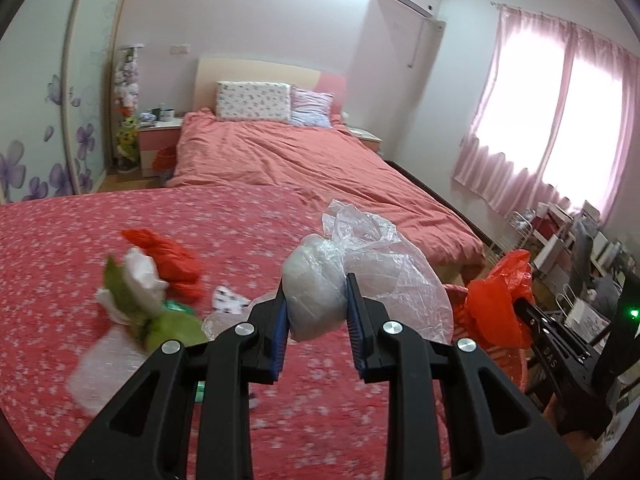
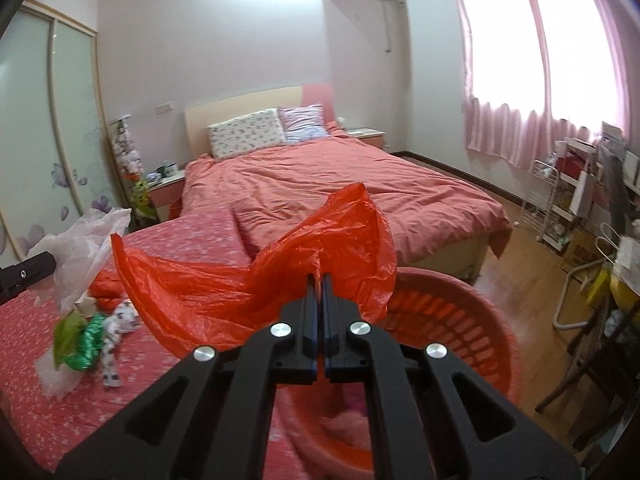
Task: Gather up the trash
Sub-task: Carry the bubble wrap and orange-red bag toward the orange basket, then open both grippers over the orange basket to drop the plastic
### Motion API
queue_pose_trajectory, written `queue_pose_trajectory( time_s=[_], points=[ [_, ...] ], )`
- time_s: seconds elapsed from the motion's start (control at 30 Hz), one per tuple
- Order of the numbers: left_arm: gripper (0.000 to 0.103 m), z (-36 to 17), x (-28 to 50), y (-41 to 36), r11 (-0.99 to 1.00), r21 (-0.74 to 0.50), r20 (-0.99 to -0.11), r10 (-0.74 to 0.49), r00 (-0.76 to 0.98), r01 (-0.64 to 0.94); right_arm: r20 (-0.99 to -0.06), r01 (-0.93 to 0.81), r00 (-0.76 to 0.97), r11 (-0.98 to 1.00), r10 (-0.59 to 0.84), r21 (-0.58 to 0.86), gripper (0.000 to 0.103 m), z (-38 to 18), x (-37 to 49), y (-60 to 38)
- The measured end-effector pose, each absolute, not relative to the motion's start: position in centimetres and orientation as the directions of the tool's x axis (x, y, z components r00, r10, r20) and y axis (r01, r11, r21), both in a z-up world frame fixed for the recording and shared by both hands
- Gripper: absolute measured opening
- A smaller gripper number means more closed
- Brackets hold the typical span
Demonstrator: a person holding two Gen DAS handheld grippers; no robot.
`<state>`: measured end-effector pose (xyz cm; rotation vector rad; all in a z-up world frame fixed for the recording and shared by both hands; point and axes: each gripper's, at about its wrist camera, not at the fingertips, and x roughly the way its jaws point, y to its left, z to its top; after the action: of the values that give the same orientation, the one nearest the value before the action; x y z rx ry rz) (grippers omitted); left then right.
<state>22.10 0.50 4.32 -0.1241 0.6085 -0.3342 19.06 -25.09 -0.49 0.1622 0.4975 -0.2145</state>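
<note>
Your left tongs are pinched on a clear plastic bag, its white wad squeezed between the blue pads and the loose film billowing toward 2 o'clock. Your right tongs are closed tight on a red plastic bag, which fans out toward 10 o'clock in the right wrist view. Just past the red bag, at 4 o'clock, sits the red slatted basket. More trash lies on the flowered bedspread at 9 o'clock from your left tongs: a crumpled red wrapper, a white tissue and a green leaf-like scrap, touching one another in a loose heap.
</note>
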Motion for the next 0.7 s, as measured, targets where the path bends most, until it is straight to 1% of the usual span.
queue_pose_trajectory(
  time_s=[0.33, 0.7],
  points=[
    [0.026, 2.3, 22.3, -6.2, 0.905, -0.213, -0.574, -0.421, 0.702, 0.369, -0.513, 0.361, 0.815, 0.929, -0.27, 0.084, 0.004, -2.7, 18.3, -30.8],
    [0.026, 0.3, 21.9, -12.0, 0.861, -0.225, -0.612, -0.489, 0.621, 0.455, -0.545, 0.443, 0.776, 0.889, -0.319, 0.11, 0.004, -5.2, 17.7, -35.4]
  ],
)
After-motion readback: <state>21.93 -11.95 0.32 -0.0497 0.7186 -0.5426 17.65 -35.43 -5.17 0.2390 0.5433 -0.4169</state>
